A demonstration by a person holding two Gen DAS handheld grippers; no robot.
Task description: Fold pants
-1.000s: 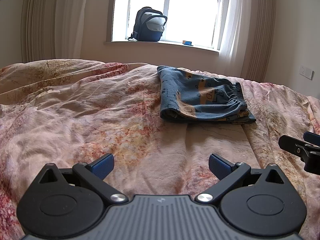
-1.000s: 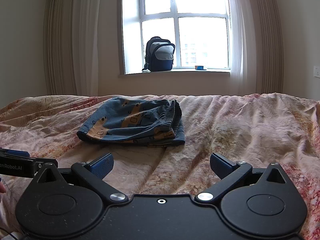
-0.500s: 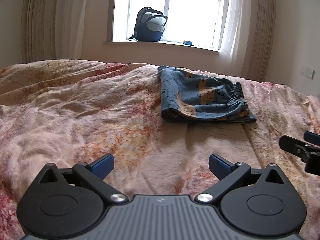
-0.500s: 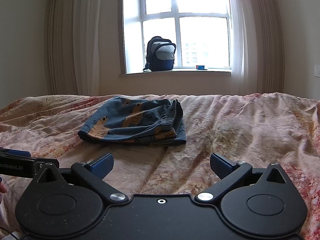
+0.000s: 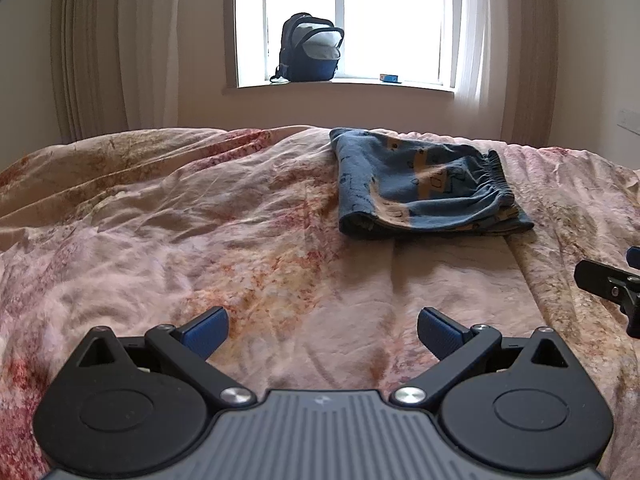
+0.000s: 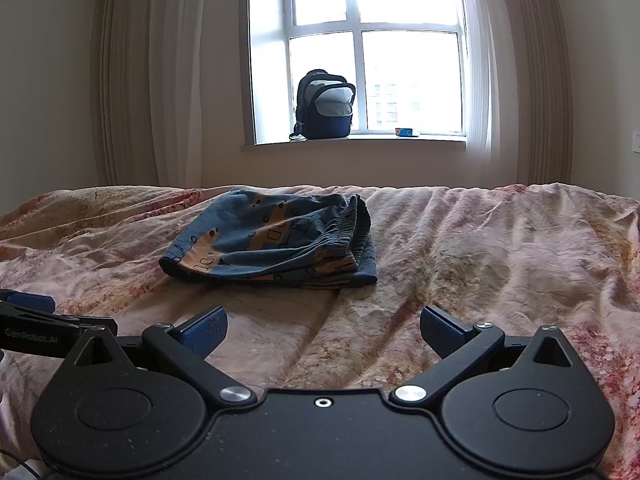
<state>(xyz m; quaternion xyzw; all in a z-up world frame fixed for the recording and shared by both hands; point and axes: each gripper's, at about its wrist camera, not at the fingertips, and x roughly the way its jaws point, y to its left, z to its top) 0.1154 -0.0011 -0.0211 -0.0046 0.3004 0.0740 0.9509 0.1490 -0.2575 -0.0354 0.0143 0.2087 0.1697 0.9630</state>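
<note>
The blue patterned pants (image 5: 424, 186) lie folded in a compact stack on the pink floral bedspread (image 5: 200, 240), elastic waistband to the right. They also show in the right wrist view (image 6: 276, 238). My left gripper (image 5: 322, 330) is open and empty, low over the bed, well short of the pants. My right gripper (image 6: 323, 330) is open and empty, also short of the pants. Each gripper shows at the other view's edge: the right one (image 5: 612, 284), the left one (image 6: 36, 320).
A dark backpack (image 5: 310, 48) and a small blue box (image 5: 390, 77) sit on the windowsill beyond the bed. Curtains (image 5: 100, 52) hang on both sides of the window. The wrinkled bedspread (image 6: 500, 248) stretches around the pants.
Both grippers have stayed open and nearly still. The left wrist view has turned slightly, so the pants sit a little more central. The pants have not moved.
</note>
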